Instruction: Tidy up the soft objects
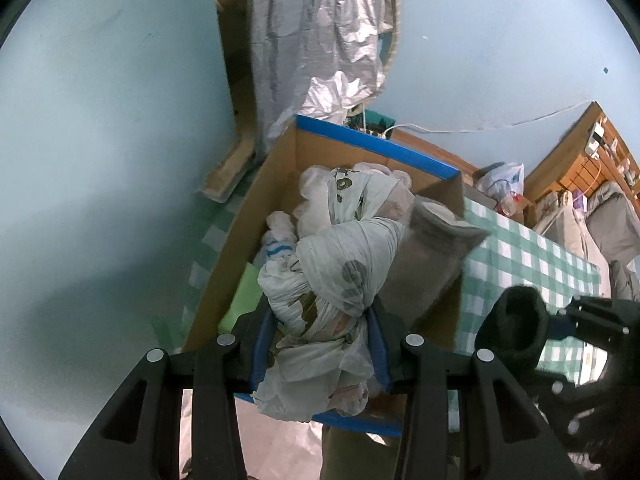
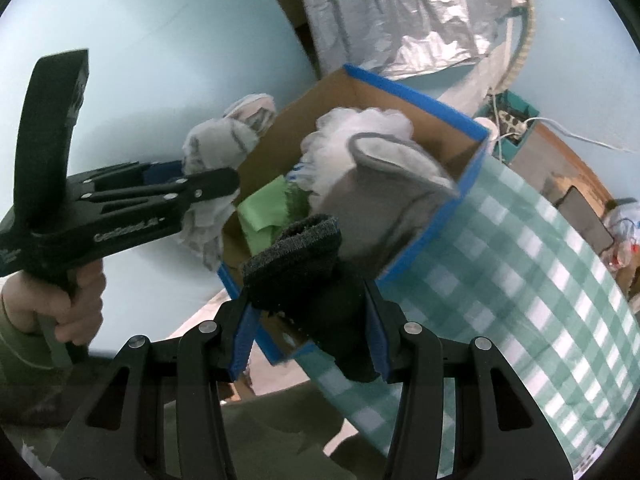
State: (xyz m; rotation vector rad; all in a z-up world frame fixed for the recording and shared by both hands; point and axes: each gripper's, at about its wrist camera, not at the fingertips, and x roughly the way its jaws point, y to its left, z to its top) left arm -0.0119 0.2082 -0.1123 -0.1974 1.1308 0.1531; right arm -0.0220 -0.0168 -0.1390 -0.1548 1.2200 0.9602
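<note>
I saw a crumpled white plastic bag (image 1: 320, 312) and a dark knit sock (image 2: 308, 280) held above the cardboard box (image 1: 384, 148) of soft things
</note>
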